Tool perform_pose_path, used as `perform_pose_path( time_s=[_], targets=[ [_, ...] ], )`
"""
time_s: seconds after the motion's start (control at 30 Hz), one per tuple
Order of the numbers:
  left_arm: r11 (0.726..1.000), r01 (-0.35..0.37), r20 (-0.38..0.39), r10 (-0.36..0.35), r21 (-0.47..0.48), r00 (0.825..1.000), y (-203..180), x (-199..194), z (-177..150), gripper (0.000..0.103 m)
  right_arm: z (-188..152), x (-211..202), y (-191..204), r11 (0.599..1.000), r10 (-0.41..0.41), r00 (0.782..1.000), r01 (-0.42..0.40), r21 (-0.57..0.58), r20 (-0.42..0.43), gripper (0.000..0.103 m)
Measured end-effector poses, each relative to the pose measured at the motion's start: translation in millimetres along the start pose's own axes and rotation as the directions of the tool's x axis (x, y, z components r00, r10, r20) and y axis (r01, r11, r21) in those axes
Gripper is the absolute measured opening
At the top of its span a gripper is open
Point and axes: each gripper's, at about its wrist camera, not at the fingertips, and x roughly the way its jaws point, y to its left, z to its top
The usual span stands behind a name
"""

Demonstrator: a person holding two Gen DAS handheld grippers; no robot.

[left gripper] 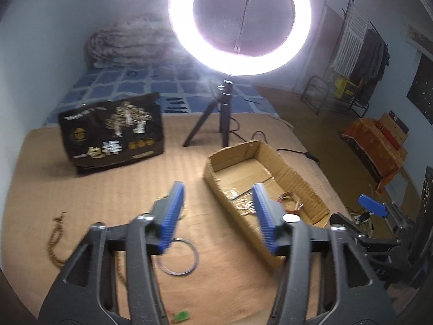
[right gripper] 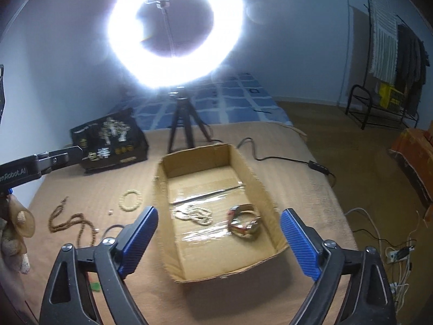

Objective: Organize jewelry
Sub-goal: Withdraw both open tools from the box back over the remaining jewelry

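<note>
An open cardboard box (right gripper: 243, 162) (left gripper: 297, 178) lies on the tan mat. It holds a pale bead necklace (right gripper: 193, 215) and a stack of bangles (right gripper: 245, 222). On the mat left of the box lie a pale bead bracelet (right gripper: 130, 200), a brown bead strand (right gripper: 73, 223) (left gripper: 52, 246) and a thin metal ring (left gripper: 180, 256). My left gripper (left gripper: 217, 197) is open and empty above the mat by the box's left wall. My right gripper (right gripper: 219, 222) is open and empty over the box's near end.
A ring light on a tripod (right gripper: 180, 119) (left gripper: 222, 113) stands behind the box, its cable (right gripper: 284, 158) running right. A black printed bag (left gripper: 113, 132) (right gripper: 111, 140) stands at the back left. A small green piece (left gripper: 181, 317) lies near the front. Cables (right gripper: 392, 254) lie on the floor at right.
</note>
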Motion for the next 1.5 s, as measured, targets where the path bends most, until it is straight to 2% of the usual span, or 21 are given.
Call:
perform_pose_path(
  time_s=[0.07,0.17,0.4,0.6,0.67,0.87,1.1,1.27,1.37,1.5],
  targets=[
    [0.999,-0.028,0.017,0.028,0.024,0.999,8,-14,-6,0.07,-2,-3,9,1.0,0.012,1.0,-0.012,-0.014,0.009,0.1],
    [0.998,-0.051,0.018,0.051,0.039,0.999,24,-29,-17,0.07,-7,-4,24,0.998,0.043,0.999,-0.042,-0.045,0.012,0.102],
    [0.996,-0.086,-0.01,0.086,0.01,0.996,71,-48,-55,0.07,-21,3,60,0.986,0.128,0.991,-0.132,-0.105,-0.047,0.102],
    [0.992,-0.095,-0.07,0.089,-0.085,0.994,114,-36,-85,0.07,-39,17,90,0.969,0.173,0.977,-0.191,-0.154,-0.126,0.101],
    [0.988,-0.096,-0.081,0.087,-0.121,0.993,125,-30,-92,0.07,-46,20,100,0.964,0.18,0.972,-0.205,-0.172,-0.149,0.096],
    [0.976,-0.113,-0.115,0.093,-0.185,0.989,153,-11,-109,0.07,-68,31,129,0.943,0.222,0.95,-0.266,-0.201,-0.218,0.093],
    [0.95,-0.167,-0.133,0.136,-0.263,0.982,200,-5,-110,0.07,-90,46,156,0.914,0.246,0.918,-0.326,-0.241,-0.31,0.085],
    [0.927,-0.171,-0.17,0.119,-0.333,0.978,236,5,-114,0.07,-102,55,165,0.904,0.248,0.904,-0.345,-0.253,-0.349,0.084],
    [0.911,-0.18,-0.195,0.113,-0.372,0.974,254,16,-119,0.07,-107,60,169,0.9,0.244,0.897,-0.35,-0.258,-0.368,0.082],
    [0.88,-0.233,-0.215,0.154,-0.415,0.964,279,24,-124,0.07,-112,68,172,0.897,0.237,0.888,-0.356,-0.264,-0.393,0.081]
  ],
)
